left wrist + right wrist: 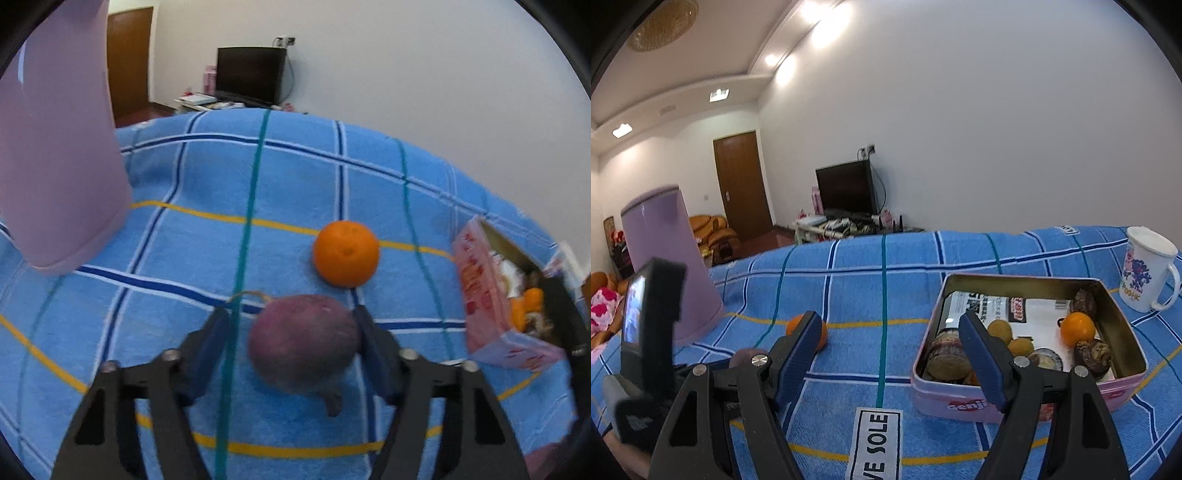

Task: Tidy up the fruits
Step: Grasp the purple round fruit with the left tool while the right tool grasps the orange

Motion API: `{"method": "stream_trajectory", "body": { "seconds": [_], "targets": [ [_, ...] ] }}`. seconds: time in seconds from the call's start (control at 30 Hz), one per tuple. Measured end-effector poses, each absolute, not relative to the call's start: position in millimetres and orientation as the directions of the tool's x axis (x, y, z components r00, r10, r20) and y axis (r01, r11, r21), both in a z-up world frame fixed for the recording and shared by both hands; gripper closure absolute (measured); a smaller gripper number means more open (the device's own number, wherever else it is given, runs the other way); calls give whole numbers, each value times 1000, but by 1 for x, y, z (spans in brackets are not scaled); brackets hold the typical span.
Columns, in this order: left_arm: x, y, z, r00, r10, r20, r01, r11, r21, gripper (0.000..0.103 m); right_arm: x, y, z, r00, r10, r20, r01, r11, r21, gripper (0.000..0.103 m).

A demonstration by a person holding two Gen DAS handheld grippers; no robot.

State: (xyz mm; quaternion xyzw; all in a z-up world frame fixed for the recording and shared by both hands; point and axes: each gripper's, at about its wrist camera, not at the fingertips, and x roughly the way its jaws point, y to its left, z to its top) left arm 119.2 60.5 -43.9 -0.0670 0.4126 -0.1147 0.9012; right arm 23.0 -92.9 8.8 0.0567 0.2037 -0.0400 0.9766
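Note:
A dull purple round fruit [303,343] with a short stalk lies on the blue checked towel [184,240], between the fingers of my left gripper [291,314]. The right finger [365,332] is against it and the left finger stands a little apart, so the jaws are open. An orange [345,253] sits just beyond. A pink tin [480,295] holds several fruits. In the right wrist view my right gripper [890,328] hangs open and empty over the towel, left of the tin [1027,280]. Its left finger partly hides the orange [823,334].
A tall lilac bin [55,147] [672,258] stands at the left on the towel. A white mug [1145,273] is behind the tin at the far right. A sewn label [877,446] lies near the front edge. A TV stand is beyond the far edge.

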Motion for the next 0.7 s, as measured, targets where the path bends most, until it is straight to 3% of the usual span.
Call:
{"method": "stream_trajectory", "body": {
  "seconds": [0.2, 0.47, 0.7],
  "targets": [
    [122, 78, -38, 658, -258, -707, 129, 964, -231, 48, 59, -80, -1, 858, 19, -513, 42, 993, 107, 25],
    [126, 122, -24, 752, 48, -658, -88, 996, -28, 48, 129, -43, -24, 754, 112, -647, -25, 990, 142, 25],
    [124, 140, -26, 752, 122, -648, -142, 990, 21, 48, 170, -19, -42, 657, 135, -742, -55, 990, 132, 26]
  ]
}}
